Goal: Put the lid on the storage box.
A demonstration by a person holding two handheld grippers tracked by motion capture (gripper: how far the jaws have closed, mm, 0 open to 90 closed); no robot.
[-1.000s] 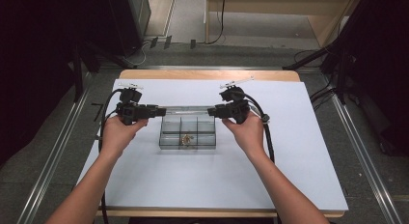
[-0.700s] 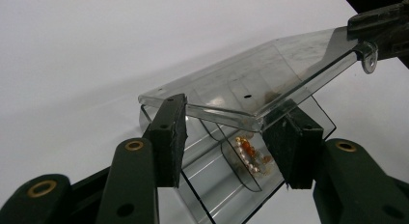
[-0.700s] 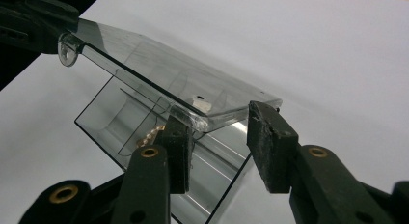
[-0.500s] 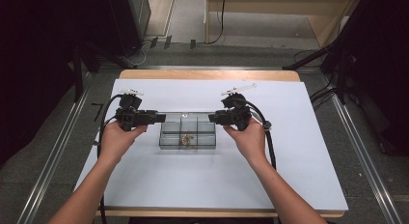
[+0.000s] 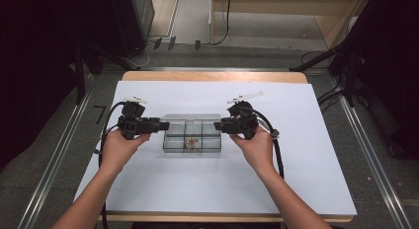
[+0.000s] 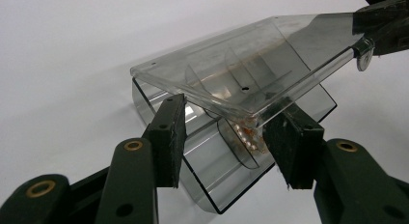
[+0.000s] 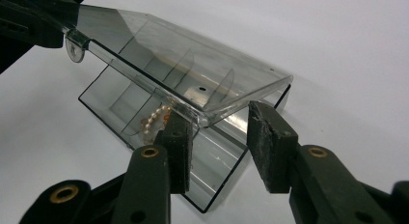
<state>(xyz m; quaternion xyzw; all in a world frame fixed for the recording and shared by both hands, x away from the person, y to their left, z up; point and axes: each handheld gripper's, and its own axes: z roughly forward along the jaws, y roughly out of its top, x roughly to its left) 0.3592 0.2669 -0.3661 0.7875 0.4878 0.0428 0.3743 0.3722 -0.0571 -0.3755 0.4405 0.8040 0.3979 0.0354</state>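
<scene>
On the white table (image 5: 296, 155), two bare arms come in from the bottom and reach forward. The left hand (image 5: 118, 147) and the right hand (image 5: 254, 145) are at the same height, one on each side of a clear box (image 5: 192, 145) in the middle of the table. Each hand holds its tool flat, pointing in at the box. The left gripper (image 5: 165, 125) is at the left end and the right gripper (image 5: 217, 125) is at the right end. A black cable (image 5: 276, 150) hangs from the right tool.

From high up, the lid (image 5: 190, 118) is hard to see, because it is clear and thin. The small thing in the box is just a tiny brown spot there.

The two gripper views are much closer. They show the lid lifted and tilted over the box, with one end between each pair of black pads. They also show small walls in the box and a string of little beads (image 7: 154, 118) in one part.

The left jaws are about half wide and have just been opening a little. It is not clear if they press the lid. The right jaws are about half wide too, holding the lid's other end
</scene>
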